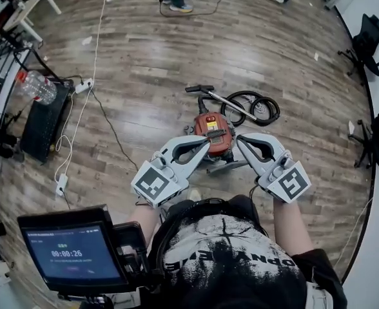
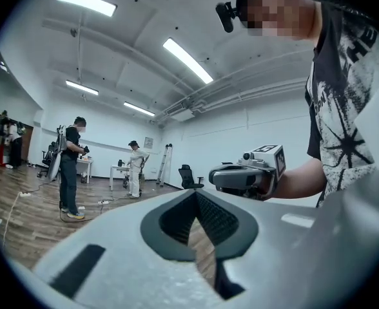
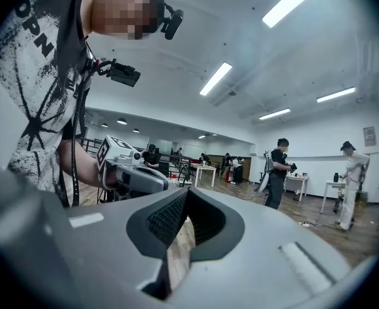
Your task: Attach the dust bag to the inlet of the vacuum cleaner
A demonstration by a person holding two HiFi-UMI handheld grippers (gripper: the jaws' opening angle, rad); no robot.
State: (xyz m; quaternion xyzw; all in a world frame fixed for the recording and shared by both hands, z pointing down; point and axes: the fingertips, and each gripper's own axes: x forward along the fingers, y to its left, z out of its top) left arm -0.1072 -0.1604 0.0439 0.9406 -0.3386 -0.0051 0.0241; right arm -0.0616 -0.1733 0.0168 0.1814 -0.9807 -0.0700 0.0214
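The red vacuum cleaner (image 1: 212, 131) stands on the wooden floor far below, with its black hose (image 1: 254, 105) coiled behind it and a metal wand (image 1: 231, 105) lying across the coil. No dust bag shows in any view. I hold both grippers level at chest height, tips turned toward each other. My left gripper (image 1: 207, 141) is shut and empty; its own view looks over its closed jaws (image 2: 196, 195) at my right gripper (image 2: 244, 176). My right gripper (image 1: 240, 139) is shut and empty too; past its jaws (image 3: 186, 192) the left gripper (image 3: 131, 172) shows.
A screen on a stand (image 1: 73, 253) sits by my left hip. A black case (image 1: 41, 118) with a water bottle (image 1: 38, 87) and trailing cables lies at the left. Office chairs (image 1: 367, 40) stand at the right. Other people (image 2: 70, 166) stand across the room.
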